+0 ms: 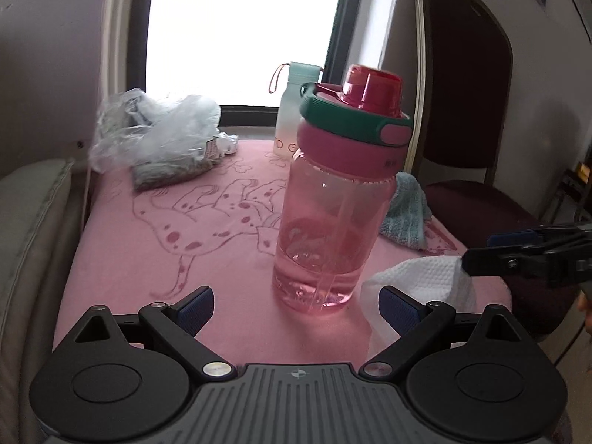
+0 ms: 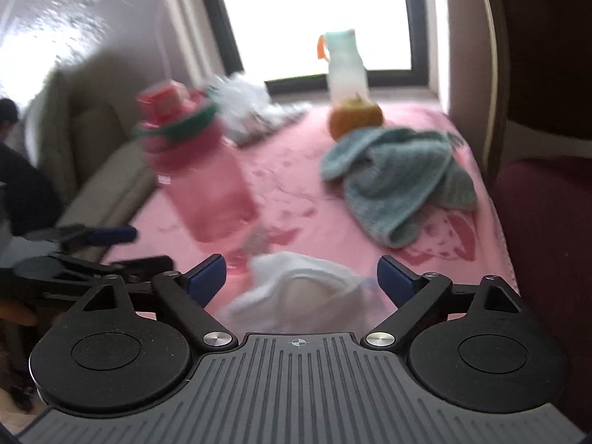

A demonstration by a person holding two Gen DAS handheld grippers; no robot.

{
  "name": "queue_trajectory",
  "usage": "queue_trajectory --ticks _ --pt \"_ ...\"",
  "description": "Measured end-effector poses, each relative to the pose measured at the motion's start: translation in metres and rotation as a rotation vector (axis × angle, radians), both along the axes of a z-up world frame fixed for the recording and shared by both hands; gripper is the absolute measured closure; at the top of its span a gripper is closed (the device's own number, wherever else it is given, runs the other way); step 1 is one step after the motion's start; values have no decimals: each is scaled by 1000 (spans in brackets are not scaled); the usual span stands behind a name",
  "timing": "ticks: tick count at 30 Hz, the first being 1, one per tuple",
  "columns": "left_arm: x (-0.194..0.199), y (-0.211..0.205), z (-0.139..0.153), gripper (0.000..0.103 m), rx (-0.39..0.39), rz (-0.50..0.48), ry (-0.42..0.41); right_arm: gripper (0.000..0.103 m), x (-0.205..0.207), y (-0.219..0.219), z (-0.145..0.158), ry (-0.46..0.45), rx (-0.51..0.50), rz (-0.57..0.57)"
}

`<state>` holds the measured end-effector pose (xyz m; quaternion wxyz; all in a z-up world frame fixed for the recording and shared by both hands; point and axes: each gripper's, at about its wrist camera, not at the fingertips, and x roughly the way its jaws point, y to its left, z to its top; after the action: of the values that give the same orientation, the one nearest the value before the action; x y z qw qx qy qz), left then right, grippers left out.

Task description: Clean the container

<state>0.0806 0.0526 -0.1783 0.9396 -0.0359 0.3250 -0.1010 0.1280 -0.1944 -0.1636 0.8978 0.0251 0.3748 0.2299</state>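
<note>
A clear pink bottle (image 1: 325, 222) with a pink and green lid stands upright on the pink cloth-covered table (image 1: 129, 266), with a little water at its bottom. My left gripper (image 1: 296, 307) is open just in front of it, with nothing between its fingers. A crumpled white paper towel (image 1: 418, 281) lies to the bottle's right. My right gripper (image 1: 477, 255) reaches in from the right to the towel's edge. In the blurred right wrist view the right gripper (image 2: 301, 277) is open, with the paper towel (image 2: 296, 281) lying between its fingers and the bottle (image 2: 199, 177) ahead to the left.
A frosted bottle with a mint cap (image 1: 294, 111) stands at the back by the window, with an orange fruit (image 2: 355, 118) in front of it. A teal cloth (image 2: 399, 181) lies at the right, a plastic bag (image 1: 155, 137) at the back left. A dark red chair (image 1: 466, 92) stands beside the table.
</note>
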Motion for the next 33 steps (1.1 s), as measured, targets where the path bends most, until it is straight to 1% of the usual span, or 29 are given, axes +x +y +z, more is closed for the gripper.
queue_trajectory --ticks 3,5,7,8,11,12,13,14,15,16,17,18,19,20,21,23,26,30,33 --pt "6 -1 0 7 11 -21 8 11 15 -3 -12 60 27 -20" --pt "7 0 1 7 23 -28 9 11 20 -3 -18 87 61 -19" --pt "4 3 2 7 29 -31 10 11 23 -1 -24 114 67 -11" --pt "2 5 2 7 28 -28 12 11 23 1 -26 123 59 -7" --pt "0 9 2 7 24 -3 27 13 20 8 -28 106 22 8" --pt "0 9 1 7 26 -1 29 16 18 10 -29 101 16 6" --pt "0 9 1 7 28 0 30 23 17 11 -30 98 13 4" --pt "0 9 0 7 31 1 31 27 15 12 -31 94 11 4" --pt "1 9 -1 7 32 5 33 36 13 13 -32 85 2 5" --pt "1 8 -2 7 29 7 36 49 11 14 -32 74 -12 6" --pt "1 7 -2 7 26 4 41 57 10 15 -32 64 -28 5" --pt "1 6 -2 7 29 -3 42 71 10 14 -32 59 -32 2" --pt "1 5 -2 7 34 -12 41 77 11 13 -31 55 -27 -4" --pt "0 3 -2 7 38 -20 41 79 12 12 -29 55 -14 -11" --pt "1 2 -2 7 42 -25 37 81 14 9 -28 57 8 -25" --pt "1 1 0 7 49 -33 27 81 20 6 -24 58 55 -53" --pt "3 -3 3 7 61 -46 4 83 24 1 -11 38 182 -73" --pt "4 -9 9 7 93 -67 -31 84 20 -10 19 -43 377 -61" --pt "10 -13 17 7 93 -85 -64 84 11 -15 43 -98 469 -12"
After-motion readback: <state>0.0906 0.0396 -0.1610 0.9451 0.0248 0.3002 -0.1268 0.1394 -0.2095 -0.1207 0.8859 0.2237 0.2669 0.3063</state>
